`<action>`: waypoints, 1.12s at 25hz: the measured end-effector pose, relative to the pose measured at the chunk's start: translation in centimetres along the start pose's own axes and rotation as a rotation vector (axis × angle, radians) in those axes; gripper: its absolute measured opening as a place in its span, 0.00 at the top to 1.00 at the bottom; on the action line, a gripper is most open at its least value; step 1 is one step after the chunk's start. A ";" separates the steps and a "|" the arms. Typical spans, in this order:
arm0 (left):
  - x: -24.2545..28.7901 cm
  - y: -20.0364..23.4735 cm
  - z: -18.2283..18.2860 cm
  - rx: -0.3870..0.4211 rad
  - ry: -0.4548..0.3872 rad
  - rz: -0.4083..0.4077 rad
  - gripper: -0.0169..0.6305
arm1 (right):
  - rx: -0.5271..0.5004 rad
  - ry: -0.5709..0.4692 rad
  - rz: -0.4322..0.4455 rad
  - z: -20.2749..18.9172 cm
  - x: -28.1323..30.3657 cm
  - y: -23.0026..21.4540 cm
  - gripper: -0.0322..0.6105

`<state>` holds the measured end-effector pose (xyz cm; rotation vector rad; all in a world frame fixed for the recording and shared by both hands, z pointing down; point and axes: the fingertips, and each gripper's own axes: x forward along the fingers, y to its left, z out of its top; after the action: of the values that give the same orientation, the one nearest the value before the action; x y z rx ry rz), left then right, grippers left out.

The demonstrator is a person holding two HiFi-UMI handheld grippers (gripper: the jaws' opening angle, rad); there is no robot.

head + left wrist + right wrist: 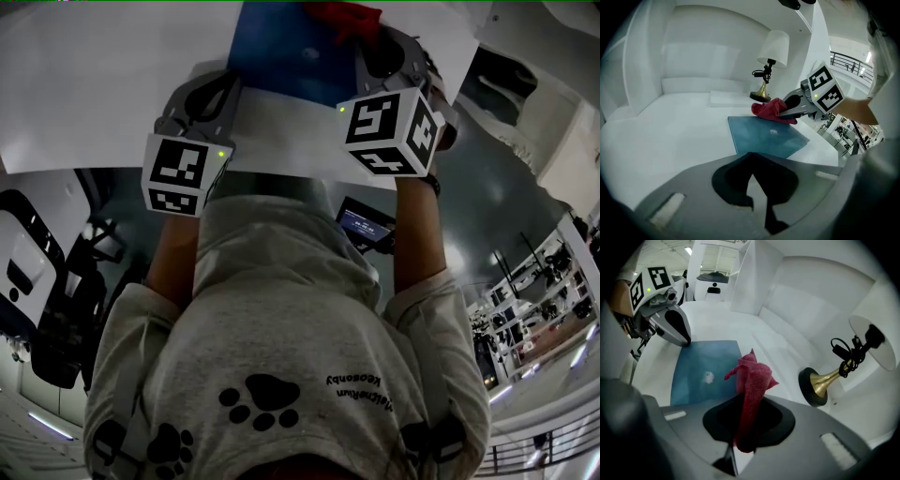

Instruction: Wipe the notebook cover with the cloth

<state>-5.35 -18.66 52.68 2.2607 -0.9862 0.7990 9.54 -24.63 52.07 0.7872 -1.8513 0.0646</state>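
White tabletop (670, 126) with a blue notebook (764, 138) flat on it, a brass-footed lamp (769, 64) behind.

Lab hall: workbenches (530, 314), balcony railing (844, 60).

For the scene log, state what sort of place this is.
Probably a mock desk set inside a large lab or workshop hall: a white table boxed by plain white panels, a brass-based lamp on it, and rows of workbenches under a railed balcony beyond.
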 end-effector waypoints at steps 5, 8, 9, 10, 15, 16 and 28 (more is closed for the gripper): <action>-0.2 0.3 -0.1 0.004 -0.004 0.003 0.98 | 0.030 0.034 -0.027 -2.5 -0.9 -0.8 0.88; -0.3 0.3 -0.1 0.006 -0.007 0.007 0.98 | 0.036 0.058 -0.039 -3.8 -1.2 -1.0 0.89; -0.3 0.3 -0.2 0.007 -0.007 0.008 0.98 | 0.039 0.069 -0.043 -4.3 -1.3 -1.1 0.89; -0.2 0.3 -0.1 0.008 -0.008 0.009 0.98 | 0.043 0.080 -0.048 -4.8 -1.4 -1.3 0.89; 0.0 0.3 0.1 0.010 -0.010 0.010 0.98 | 0.111 0.094 -0.058 -7.1 -1.7 -2.2 0.89; 0.1 0.3 0.1 0.010 -0.010 0.011 0.98 | 0.123 0.089 -0.058 -7.2 -1.8 -2.4 0.89; 0.3 0.1 -0.4 0.009 0.008 0.002 0.98 | 0.107 -0.152 -0.095 1.5 -7.4 -2.4 0.89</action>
<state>-5.38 -18.62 53.19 2.2628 -0.9837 0.8139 11.18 -23.49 44.44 0.9761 -1.9638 0.0446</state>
